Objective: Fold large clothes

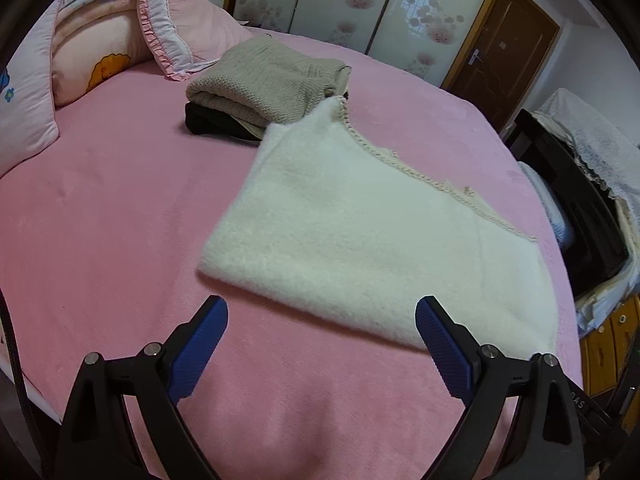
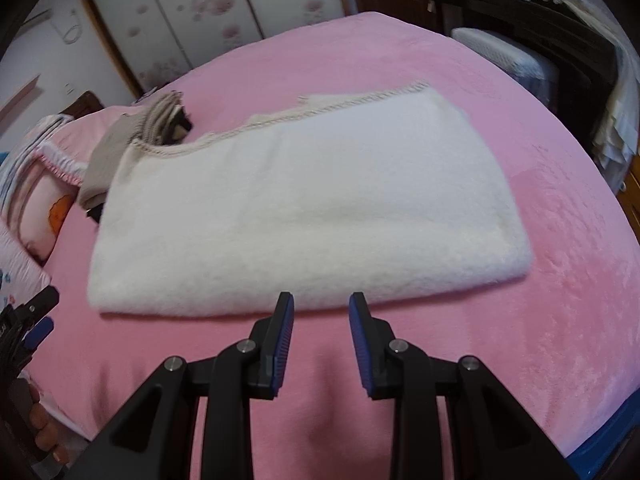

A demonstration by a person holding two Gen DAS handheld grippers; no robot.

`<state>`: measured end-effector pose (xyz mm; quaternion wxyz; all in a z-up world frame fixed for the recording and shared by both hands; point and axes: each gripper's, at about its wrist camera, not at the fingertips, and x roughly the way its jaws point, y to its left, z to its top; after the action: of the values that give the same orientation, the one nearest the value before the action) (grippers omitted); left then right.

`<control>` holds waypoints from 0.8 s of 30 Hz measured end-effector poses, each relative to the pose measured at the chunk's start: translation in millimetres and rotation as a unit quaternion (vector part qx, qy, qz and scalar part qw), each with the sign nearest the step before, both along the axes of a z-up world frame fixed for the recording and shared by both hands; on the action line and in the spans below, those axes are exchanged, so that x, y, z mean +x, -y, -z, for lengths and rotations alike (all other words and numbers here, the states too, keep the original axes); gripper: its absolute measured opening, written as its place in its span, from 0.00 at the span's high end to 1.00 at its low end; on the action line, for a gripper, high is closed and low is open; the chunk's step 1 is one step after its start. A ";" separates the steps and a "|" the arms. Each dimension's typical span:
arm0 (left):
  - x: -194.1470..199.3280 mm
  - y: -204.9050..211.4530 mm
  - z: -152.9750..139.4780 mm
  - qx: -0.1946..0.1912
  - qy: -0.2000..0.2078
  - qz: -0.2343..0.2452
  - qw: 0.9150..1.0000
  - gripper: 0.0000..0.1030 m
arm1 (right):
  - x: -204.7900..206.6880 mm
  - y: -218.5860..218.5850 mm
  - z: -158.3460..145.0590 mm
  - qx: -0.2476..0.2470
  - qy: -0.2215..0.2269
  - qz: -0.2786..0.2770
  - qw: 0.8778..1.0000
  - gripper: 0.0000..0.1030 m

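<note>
A white fleecy garment (image 1: 360, 232) lies folded flat on the pink bed (image 1: 100, 208), with a beige stitched edge along its far side. It also shows in the right wrist view (image 2: 304, 208). My left gripper (image 1: 322, 316) is wide open and empty, just short of the garment's near edge. My right gripper (image 2: 321, 312) is open with a narrower gap and empty, right at the garment's near edge. The left gripper also shows at the left edge of the right wrist view (image 2: 32, 320).
A folded beige knit (image 1: 268, 80) lies on a black garment (image 1: 216, 120) behind the white one. Pillows (image 1: 100, 52) sit at the head of the bed. A dark cabinet (image 1: 568, 200) stands to the right. Wardrobe doors (image 1: 360, 4) lie beyond.
</note>
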<state>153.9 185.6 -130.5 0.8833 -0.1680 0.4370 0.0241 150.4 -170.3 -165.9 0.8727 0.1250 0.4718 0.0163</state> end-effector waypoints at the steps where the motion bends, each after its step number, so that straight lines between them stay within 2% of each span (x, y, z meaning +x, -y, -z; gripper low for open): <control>1: -2.5 -0.3 -2.4 -0.009 0.003 0.003 1.000 0.08 | -1.7 -4.7 -4.2 -0.001 0.005 -0.007 1.000 0.72; 5: -9.7 -4.5 -6.9 -0.055 0.015 0.011 0.998 0.08 | -5.4 -24.2 -21.9 -0.011 0.026 -0.036 0.999 0.72; 11: -20.1 -10.9 -0.7 -0.134 0.041 0.034 0.990 0.04 | -0.3 -57.1 -47.9 -0.032 0.077 -0.079 0.993 0.72; 17: -10.6 -24.2 38.8 -0.184 0.031 0.026 0.982 0.03 | 17.0 -84.9 -53.0 -0.046 0.114 -0.099 0.988 0.70; 22: 11.1 -44.2 88.9 -0.230 0.012 -0.013 0.973 0.03 | 39.0 -101.7 -32.1 -0.046 0.093 -0.107 0.989 0.70; 24: 22.8 -52.8 109.5 -0.262 0.010 -0.026 0.965 0.03 | 44.3 -105.1 -22.8 -0.046 0.085 -0.110 0.989 0.70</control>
<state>176.7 238.4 -240.0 0.8117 -0.4052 0.4150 -0.0696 194.6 -65.2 -143.1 0.9074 0.0304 0.4067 0.1011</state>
